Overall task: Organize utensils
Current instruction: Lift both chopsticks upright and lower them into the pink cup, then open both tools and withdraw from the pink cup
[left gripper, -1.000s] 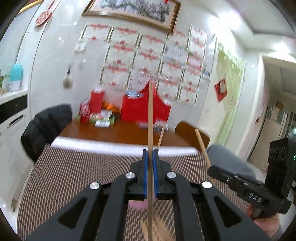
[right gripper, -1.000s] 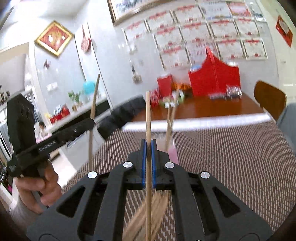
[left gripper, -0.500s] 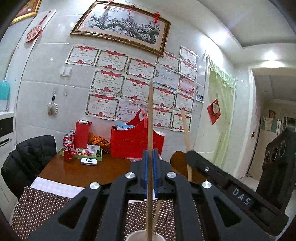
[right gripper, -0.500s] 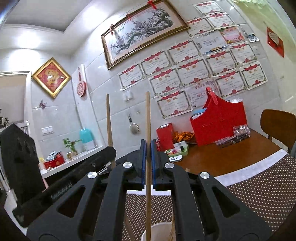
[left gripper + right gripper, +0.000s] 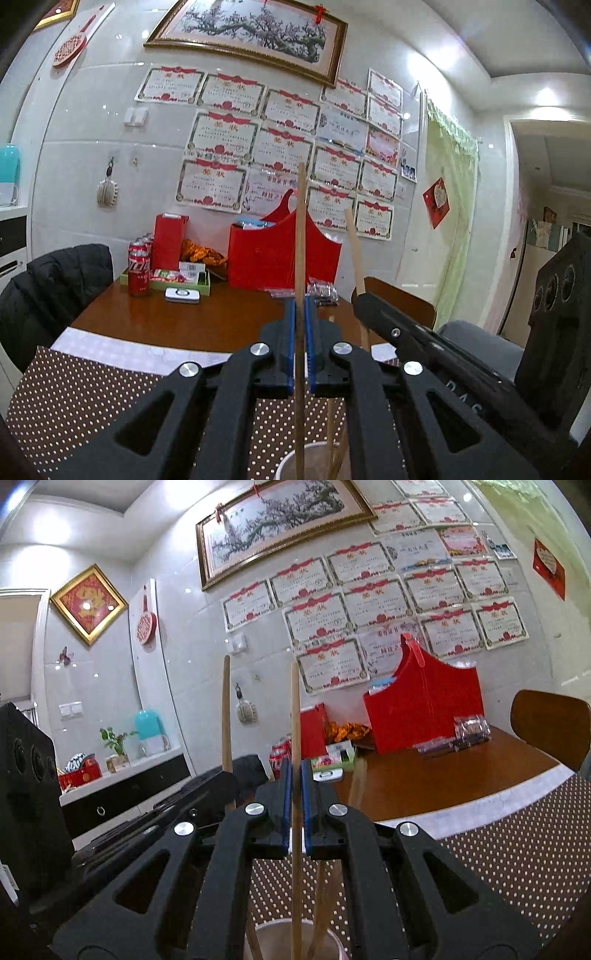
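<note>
Over the cup (image 5: 295,939): two wooden chopsticks, upright, one (image 5: 300,266) clamped in the left gripper (image 5: 300,347), one (image 5: 295,746) in the right gripper (image 5: 295,808). Since half a second ago: both tips lowered past the rim. Judged status: ready for release among chopsticks already inside.

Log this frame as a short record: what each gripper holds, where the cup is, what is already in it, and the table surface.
left gripper: shut on an upright chopstick, its lower end in the cup
right gripper: shut on an upright chopstick, its lower end in the cup
cup: directly below both grippers, rim partly visible
cup contents: other chopsticks leaning inside
surface: brown dotted mat on a wooden table
</note>
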`<control>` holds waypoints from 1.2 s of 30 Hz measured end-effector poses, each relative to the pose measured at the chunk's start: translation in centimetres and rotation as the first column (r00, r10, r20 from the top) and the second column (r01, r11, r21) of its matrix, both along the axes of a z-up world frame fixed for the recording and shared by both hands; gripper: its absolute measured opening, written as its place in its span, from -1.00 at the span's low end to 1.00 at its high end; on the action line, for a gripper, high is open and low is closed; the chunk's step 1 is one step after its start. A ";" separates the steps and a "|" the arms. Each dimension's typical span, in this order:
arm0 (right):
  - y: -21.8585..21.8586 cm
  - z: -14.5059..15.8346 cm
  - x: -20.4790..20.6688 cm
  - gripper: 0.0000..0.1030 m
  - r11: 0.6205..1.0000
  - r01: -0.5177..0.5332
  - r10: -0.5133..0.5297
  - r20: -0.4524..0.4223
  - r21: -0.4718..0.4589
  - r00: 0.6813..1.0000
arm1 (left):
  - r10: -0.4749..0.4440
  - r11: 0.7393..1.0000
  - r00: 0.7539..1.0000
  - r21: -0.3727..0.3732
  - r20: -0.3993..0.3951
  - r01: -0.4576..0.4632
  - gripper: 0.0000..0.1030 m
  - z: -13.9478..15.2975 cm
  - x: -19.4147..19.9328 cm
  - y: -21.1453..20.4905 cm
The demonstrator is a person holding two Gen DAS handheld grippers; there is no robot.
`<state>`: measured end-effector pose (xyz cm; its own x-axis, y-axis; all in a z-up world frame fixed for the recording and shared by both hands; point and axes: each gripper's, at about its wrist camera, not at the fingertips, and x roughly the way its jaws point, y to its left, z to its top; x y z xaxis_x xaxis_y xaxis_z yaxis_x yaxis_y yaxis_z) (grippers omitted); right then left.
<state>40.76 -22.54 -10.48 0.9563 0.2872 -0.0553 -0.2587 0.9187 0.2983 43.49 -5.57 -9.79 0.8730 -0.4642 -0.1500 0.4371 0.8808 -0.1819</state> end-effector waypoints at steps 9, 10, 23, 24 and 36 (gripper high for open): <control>-1.7 0.5 -2.8 0.71 0.999 0.048 -0.048 0.002 0.027 0.999 | 0.062 0.998 0.998 -0.013 -0.019 -0.062 0.24 0.0 -1.5 2.1; -1.9 0.8 -3.2 0.75 0.998 0.048 -0.048 0.006 0.029 0.999 | 0.069 0.998 0.998 -0.009 -0.011 -0.069 0.32 0.4 -2.0 2.3; -5.0 4.4 -10.0 0.88 0.997 0.074 -0.072 -0.108 0.017 0.992 | 0.196 0.970 0.980 0.151 -0.040 -0.188 0.70 4.0 -10.2 3.0; -5.1 4.5 -10.9 0.88 0.997 0.078 -0.077 -0.128 0.004 0.989 | 0.205 0.967 0.978 0.164 -0.050 -0.194 0.70 4.0 -10.8 3.0; -5.0 1.3 -17.6 0.88 0.992 0.015 -0.064 -0.391 -0.126 0.918 | 0.271 0.936 0.941 0.284 -0.204 -0.208 0.70 2.4 -18.1 3.9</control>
